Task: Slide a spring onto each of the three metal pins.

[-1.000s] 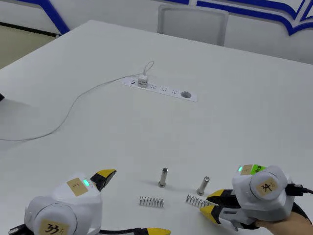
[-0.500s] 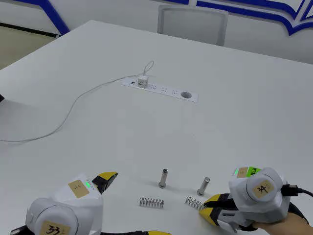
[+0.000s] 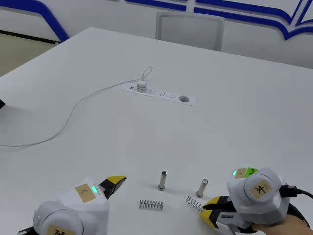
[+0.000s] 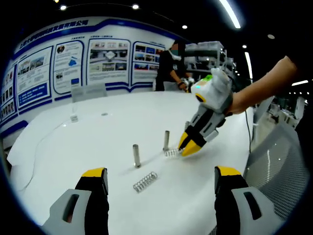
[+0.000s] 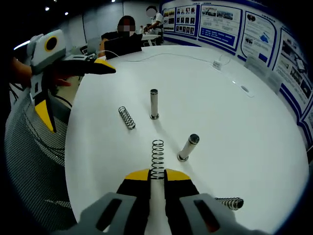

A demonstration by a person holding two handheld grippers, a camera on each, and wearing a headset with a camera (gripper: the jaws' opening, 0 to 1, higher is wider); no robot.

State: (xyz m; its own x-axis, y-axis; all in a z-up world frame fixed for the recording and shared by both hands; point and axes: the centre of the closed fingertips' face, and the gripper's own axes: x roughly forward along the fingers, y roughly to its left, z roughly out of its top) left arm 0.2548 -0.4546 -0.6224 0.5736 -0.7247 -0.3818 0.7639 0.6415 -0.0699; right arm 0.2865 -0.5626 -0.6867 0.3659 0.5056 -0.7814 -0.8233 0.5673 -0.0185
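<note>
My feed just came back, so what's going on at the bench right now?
A person works two hand-held grippers over a white table. The right hand-held gripper is shut on the end of a spring, beside a standing pin. The left hand-held gripper is open, holding nothing. A second pin stands bare, with a loose spring lying near it. Neither pin carries a spring yet.

White table before me, bearing a power strip with white cable; a left pin and right pin, both upright; a first spring near the left pin, a second spring near the right.
</note>
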